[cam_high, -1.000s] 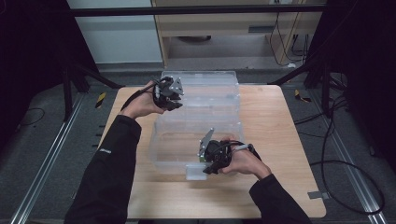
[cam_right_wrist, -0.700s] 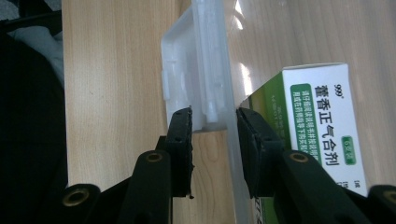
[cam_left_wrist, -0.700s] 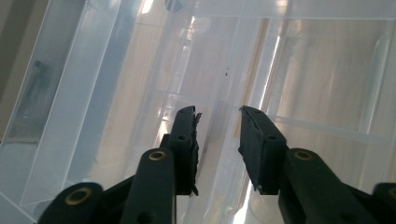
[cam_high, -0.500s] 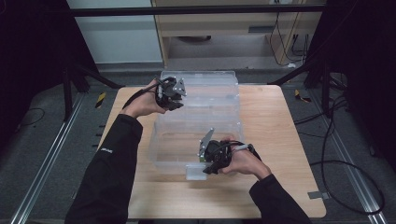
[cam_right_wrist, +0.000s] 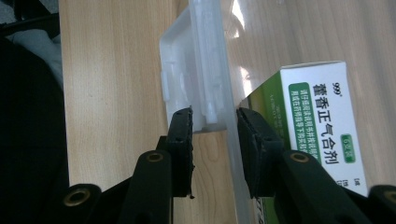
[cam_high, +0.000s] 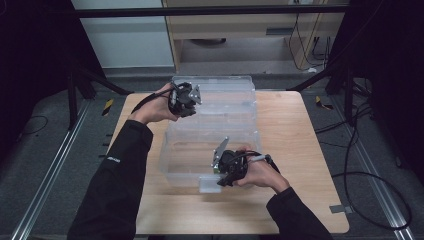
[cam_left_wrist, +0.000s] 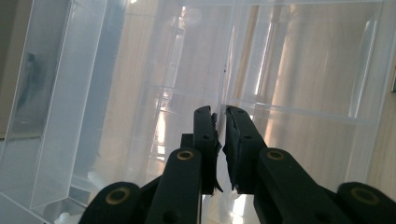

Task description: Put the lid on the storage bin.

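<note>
A clear plastic storage box [cam_high: 212, 145] sits mid-frame on the wooden bench [cam_high: 300, 150] in the high view, its lid [cam_high: 220, 95] thrown back toward the top of the frame, and the person works it from both ends. The left claw [cam_high: 192, 97] is up at the upper centre-left, by the open lid; in the left gripper view its jaws stand nearly together around a thin clear edge [cam_left_wrist: 223, 93], so I take it to be clenched on the lid, probably to keep it from flopping. The right claw [cam_high: 218, 172] is at the lower centre, at the box's near wall. In the right gripper view its jaws straddle that wall and the white latch [cam_right_wrist: 187, 70] hanging on it, one jaw outside and one inside, apparently gripping it to steady the box. Just inside the wall, at the right of that view, lies a green-and-white medicine carton [cam_right_wrist: 322, 121], touching the inner jaw or very close to it.
</note>
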`<state>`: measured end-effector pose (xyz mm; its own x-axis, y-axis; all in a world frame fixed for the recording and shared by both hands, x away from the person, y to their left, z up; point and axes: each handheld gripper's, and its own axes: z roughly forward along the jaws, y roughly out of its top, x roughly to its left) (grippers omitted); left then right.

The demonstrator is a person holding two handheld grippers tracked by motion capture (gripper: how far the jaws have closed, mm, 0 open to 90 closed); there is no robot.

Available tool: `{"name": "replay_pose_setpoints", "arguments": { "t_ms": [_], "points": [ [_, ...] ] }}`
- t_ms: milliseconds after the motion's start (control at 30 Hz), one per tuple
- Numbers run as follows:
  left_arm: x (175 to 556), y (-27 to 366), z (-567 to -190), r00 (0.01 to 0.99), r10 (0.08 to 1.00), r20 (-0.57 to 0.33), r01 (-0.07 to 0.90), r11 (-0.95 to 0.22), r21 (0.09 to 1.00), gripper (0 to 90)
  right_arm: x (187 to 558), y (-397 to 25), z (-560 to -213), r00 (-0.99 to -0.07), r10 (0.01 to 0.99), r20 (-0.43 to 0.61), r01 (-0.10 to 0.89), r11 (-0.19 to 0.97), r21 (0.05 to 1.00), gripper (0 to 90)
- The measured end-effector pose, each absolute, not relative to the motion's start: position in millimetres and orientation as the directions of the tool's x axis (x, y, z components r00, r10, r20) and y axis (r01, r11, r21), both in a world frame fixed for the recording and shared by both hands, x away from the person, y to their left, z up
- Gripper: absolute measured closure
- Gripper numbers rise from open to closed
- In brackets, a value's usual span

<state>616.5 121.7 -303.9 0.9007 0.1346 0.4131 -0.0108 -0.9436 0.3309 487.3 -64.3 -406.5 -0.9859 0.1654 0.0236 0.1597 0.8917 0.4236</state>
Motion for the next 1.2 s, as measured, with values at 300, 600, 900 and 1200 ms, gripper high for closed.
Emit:
{"name": "replay_pose_setpoints", "arguments": {
  "t_ms": [300,600,900,1200],
  "points": [
    [615,122,-301,0.909,0.125,0.397,-0.014,-0.944,0.328,84.9,487,-63,-406,-0.985,0.172,0.019,0.164,0.894,0.418,67.3],
    [603,121,-297,0.906,0.11,0.409,-0.027,-0.949,0.314,85.6,485,-63,-406,-0.983,0.182,0.018,0.173,0.893,0.415,67.4],
    [584,125,-294,0.905,0.097,0.414,-0.049,-0.943,0.329,86.3,484,-63,-406,-0.983,0.182,0.017,0.173,0.897,0.408,67.4],
    [567,128,-293,0.906,0.092,0.414,-0.062,-0.937,0.343,87.0,483,-63,-406,-0.983,0.184,0.009,0.171,0.897,0.406,67.3]
  ]
}}
